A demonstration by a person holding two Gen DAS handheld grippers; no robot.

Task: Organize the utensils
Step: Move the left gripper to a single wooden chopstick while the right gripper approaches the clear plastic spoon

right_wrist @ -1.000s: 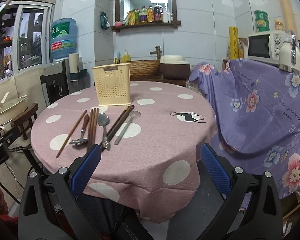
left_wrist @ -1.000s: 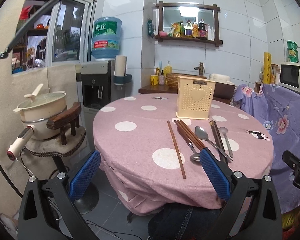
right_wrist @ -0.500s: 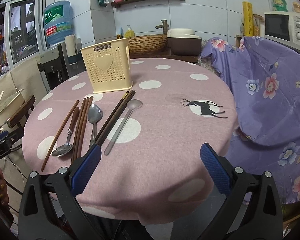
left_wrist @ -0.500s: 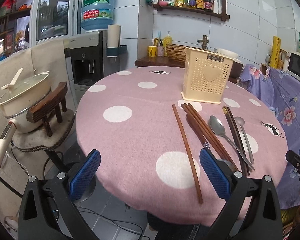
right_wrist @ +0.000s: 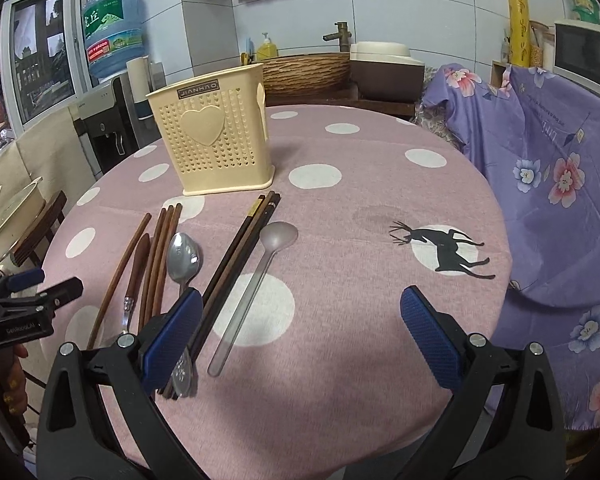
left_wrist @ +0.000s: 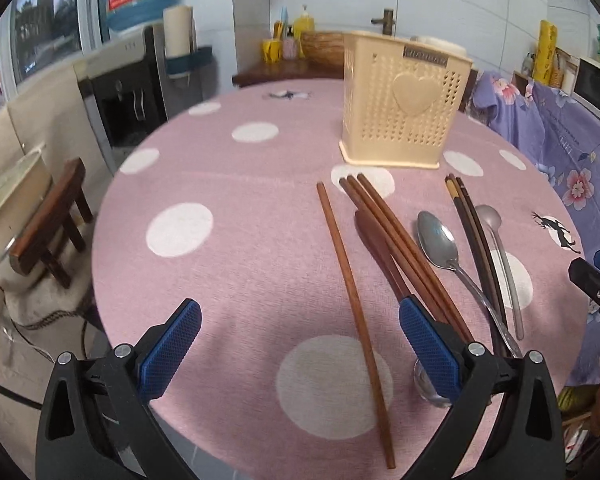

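Both tongs released, empty: left tongs (left_wrist: pixel 300 344), right tongs (right_wrist: pixel 302 330). Chopsticks (left_wrist: pixel 396 240) and spoons (right_wrist: pixel 185 254) lie flat on surface (right_wrist: pixel 360 200) beside holder (right_wrist: pixel 216 144).

Home kitchen: microwave (right_wrist: pixel 583 54), water dispenser (right_wrist: pixel 112 118), basin tap (right_wrist: pixel 342 36).

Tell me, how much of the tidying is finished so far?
Nothing looks done yet: the cream utensil holder shows no handles above its rim. Nothing is in hand either: the left gripper and right gripper are both open above the table edge. All is left: the lone chopstick, brown chopsticks, dark chopsticks, metal spoon, wooden-handled spoon and translucent spoon lie on the tablecloth.
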